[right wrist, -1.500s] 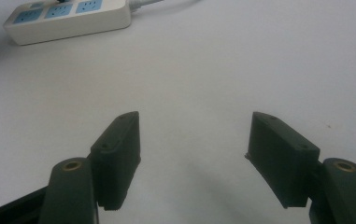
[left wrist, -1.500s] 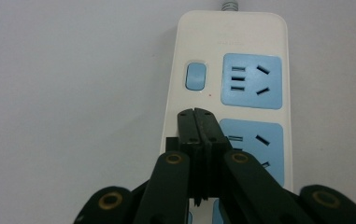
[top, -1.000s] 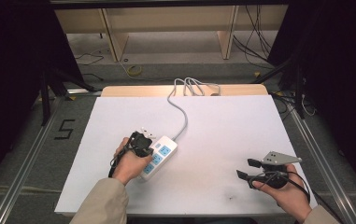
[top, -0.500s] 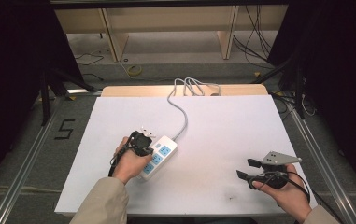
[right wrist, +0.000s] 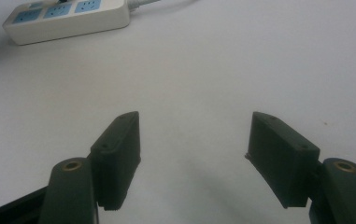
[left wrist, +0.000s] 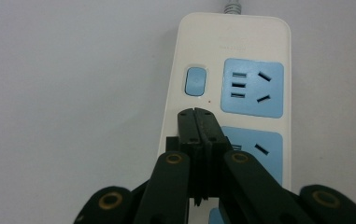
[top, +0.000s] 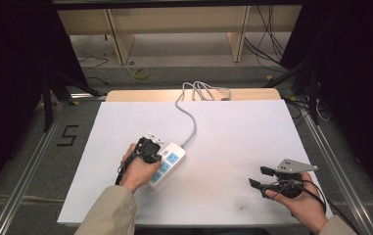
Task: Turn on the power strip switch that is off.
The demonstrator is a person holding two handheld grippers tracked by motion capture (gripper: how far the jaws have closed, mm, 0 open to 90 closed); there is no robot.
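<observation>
High view: bare tabletop (top: 233, 142) between grippers

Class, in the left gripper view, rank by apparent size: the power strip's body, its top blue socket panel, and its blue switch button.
1. Power strip, though its lower part is hidden by the shut left gripper.
2. Top blue socket panel.
3. Blue switch button.

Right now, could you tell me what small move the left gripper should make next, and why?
Probably ease forward and press the switch: the left gripper is shut, its tips over the power strip just short of that button, while the right gripper waits open.
</observation>
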